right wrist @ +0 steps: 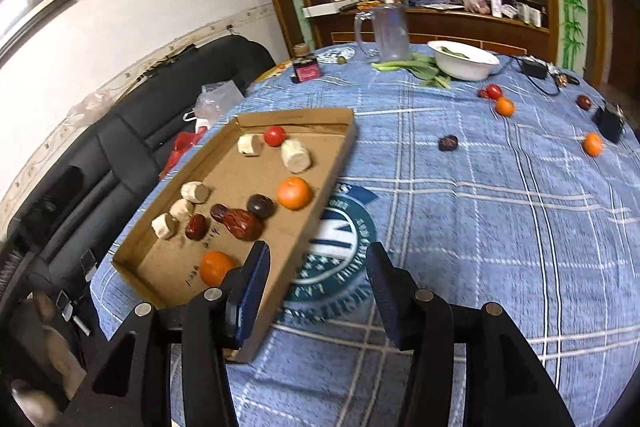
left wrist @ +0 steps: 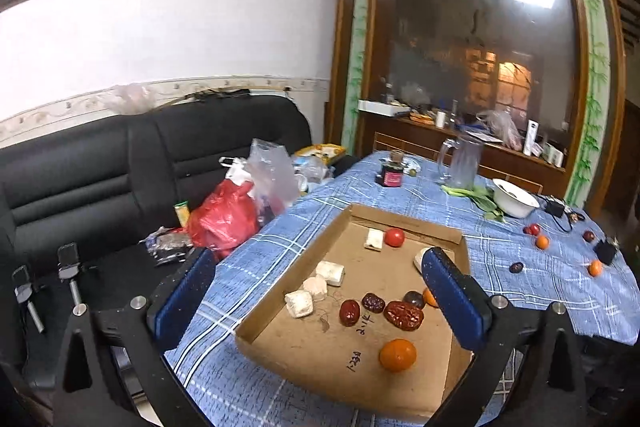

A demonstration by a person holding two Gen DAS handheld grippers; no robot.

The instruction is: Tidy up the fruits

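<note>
A shallow cardboard tray (left wrist: 408,223) (right wrist: 316,117) lies on the blue checked tablecloth. It holds a tomato (left wrist: 395,237), two oranges (left wrist: 397,354) (right wrist: 294,192), several red dates (left wrist: 403,314) (right wrist: 242,224) and pale root chunks (left wrist: 330,273). Loose on the cloth to the right lie a dark date (right wrist: 448,143), oranges (right wrist: 504,106) (right wrist: 593,144) and a small tomato (right wrist: 493,91). My left gripper (left wrist: 320,291) is open and empty above the tray. My right gripper (right wrist: 318,275) is open and empty over the tray's right edge.
A white bowl (right wrist: 464,61) on green leaves, a clear jug (right wrist: 390,33), a small dark jar (right wrist: 306,69) and black adapters (right wrist: 610,123) stand at the table's far side. A black sofa (left wrist: 100,167) with plastic bags (left wrist: 228,219) is left of the table.
</note>
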